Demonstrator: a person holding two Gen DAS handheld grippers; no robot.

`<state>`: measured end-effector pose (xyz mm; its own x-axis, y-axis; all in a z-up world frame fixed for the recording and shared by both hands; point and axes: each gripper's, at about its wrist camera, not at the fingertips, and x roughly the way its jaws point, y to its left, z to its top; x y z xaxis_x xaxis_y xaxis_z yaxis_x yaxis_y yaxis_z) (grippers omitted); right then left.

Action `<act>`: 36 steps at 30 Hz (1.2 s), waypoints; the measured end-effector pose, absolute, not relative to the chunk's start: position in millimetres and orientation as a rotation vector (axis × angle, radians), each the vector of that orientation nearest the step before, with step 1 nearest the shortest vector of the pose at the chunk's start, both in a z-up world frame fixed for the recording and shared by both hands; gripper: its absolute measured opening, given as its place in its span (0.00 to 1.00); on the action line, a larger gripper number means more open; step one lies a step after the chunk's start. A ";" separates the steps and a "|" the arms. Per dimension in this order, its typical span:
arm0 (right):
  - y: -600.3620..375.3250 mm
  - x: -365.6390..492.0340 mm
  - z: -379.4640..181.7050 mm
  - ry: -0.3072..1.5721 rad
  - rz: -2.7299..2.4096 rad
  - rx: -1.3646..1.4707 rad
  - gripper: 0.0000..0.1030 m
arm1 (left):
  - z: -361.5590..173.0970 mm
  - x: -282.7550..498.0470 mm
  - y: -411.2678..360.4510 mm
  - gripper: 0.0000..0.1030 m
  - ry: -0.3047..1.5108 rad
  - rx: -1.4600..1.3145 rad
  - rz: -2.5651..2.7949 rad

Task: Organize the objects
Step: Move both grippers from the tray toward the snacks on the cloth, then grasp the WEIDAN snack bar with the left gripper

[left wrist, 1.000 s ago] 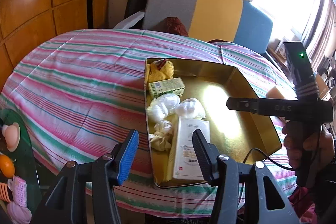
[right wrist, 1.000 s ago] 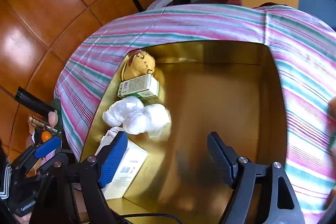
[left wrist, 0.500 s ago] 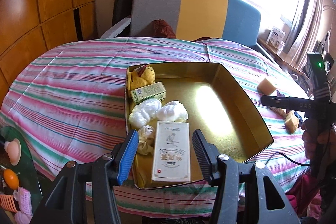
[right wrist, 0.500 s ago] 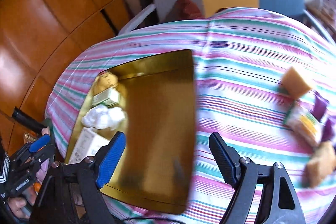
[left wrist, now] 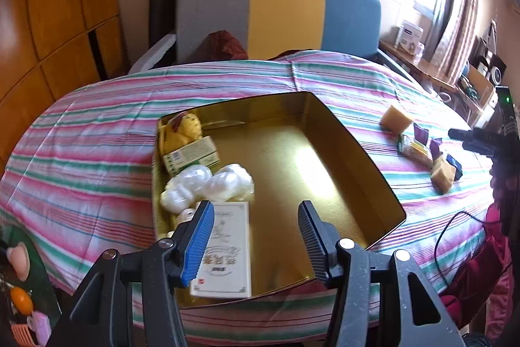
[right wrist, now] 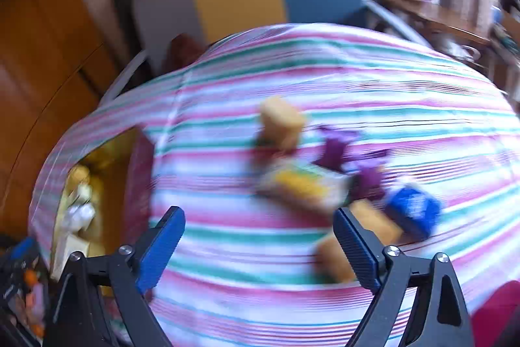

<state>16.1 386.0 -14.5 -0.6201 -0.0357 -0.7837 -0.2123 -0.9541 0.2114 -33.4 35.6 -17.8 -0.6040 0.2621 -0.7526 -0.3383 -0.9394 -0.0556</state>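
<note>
the gold tin [left wrist: 344, 132] sat on the striped tablecloth [left wrist: 97, 126], and everything else is placed from it. along the tin's left wall lay a yellow bag [left wrist: 187, 127] at the far corner, then a green box [left wrist: 191, 153] touching it, then two white bundles [left wrist: 208, 184], and nearest the camera a white box [left wrist: 227, 246] lying flat. a small cream knot [left wrist: 185, 213] sat between the bundles and the white box, against the wall. the right half of the tin's floor was bare metal.

the left gripper [left wrist: 256, 236] hung over the tin's near edge with its jaws spread and nothing between them; its blue pad [left wrist: 198, 239] overlapped the white box in view, though contact could not be told.

well to the right of the tin, on the cloth, a loose cluster lay: a tan block [right wrist: 281, 121] farthest, a yellow packet [right wrist: 302, 184] below it, purple wrappers [right wrist: 338, 148] beside that, a blue piece [right wrist: 412, 210], and another tan block [right wrist: 377, 223] nearest. the right wrist view was heavily blurred. the right gripper [right wrist: 260, 249] hovered above the cloth just short of that cluster, jaws wide and empty, the tin off to its left.
</note>
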 end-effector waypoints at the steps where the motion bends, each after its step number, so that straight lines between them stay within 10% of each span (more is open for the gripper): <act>1: 398.7 17.7 -13.5 0.453 2.682 -1.289 0.91 | -17.5 -33.6 40.1 0.53 0.139 -1.171 2.536; 15: 508.7 49.0 -40.5 0.903 2.394 -1.023 0.92 | -23.6 -35.0 117.9 0.53 0.250 -1.180 2.386; 36: 513.6 51.7 -51.6 1.036 2.340 -1.052 0.96 | -36.4 -39.5 211.9 0.53 0.297 -1.203 2.167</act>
